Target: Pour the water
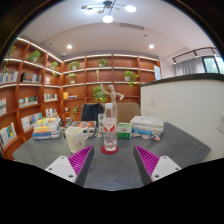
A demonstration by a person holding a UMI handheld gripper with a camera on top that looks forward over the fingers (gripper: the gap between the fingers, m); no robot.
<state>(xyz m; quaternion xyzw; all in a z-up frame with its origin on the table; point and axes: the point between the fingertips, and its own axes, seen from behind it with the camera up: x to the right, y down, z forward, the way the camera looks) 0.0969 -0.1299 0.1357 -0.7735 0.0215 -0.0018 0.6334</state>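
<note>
One clear bottle stands upright on the table, cap up, beyond the open, empty hand-held gripper

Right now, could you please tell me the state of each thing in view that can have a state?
gripper: open, holding nothing
clear bottle: upright on the table, beyond the fingers, cap on
pink cup: upright on the table, left of the bottle, contents not visible
ceiling lamp: lit
</note>
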